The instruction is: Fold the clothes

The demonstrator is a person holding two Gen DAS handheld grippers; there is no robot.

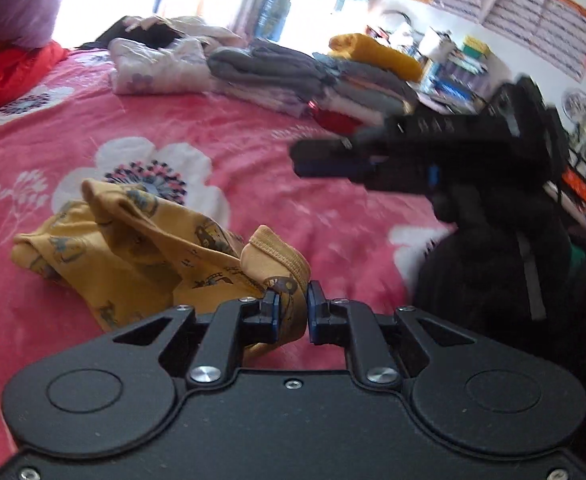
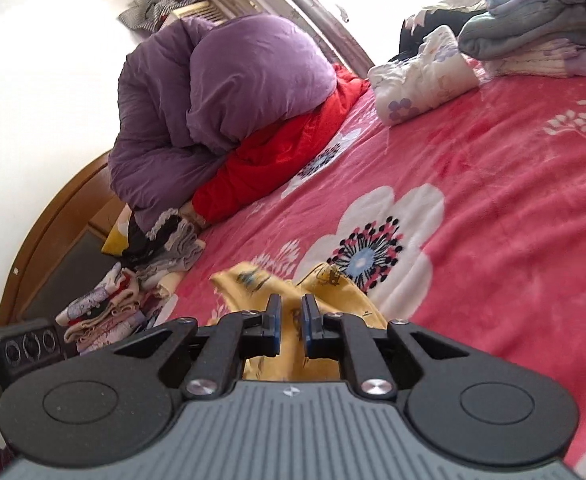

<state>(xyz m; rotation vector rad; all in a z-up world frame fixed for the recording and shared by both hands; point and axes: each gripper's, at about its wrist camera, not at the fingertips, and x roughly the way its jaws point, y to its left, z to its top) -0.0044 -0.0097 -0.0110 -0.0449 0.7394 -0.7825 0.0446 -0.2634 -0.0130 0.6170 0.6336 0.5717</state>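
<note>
On the fuzzy pink floral bed (image 1: 253,152), left hand-held gripper (image 1: 293,312) pinches the crumpled mustard printed cotton garment (image 1: 141,248) w/ ribbed cuff; right hand-held gripper (image 2: 291,322) grasps its soft folds too.

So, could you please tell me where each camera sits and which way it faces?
Left wrist: on the left tongs, facing across the pink bedspread to folded piles; the right tongs show.
Right wrist: on the right tongs, facing the purple duvet by the wall.
Shared: the yellow garment, clamped by both tongs, and the bedspread.
</note>
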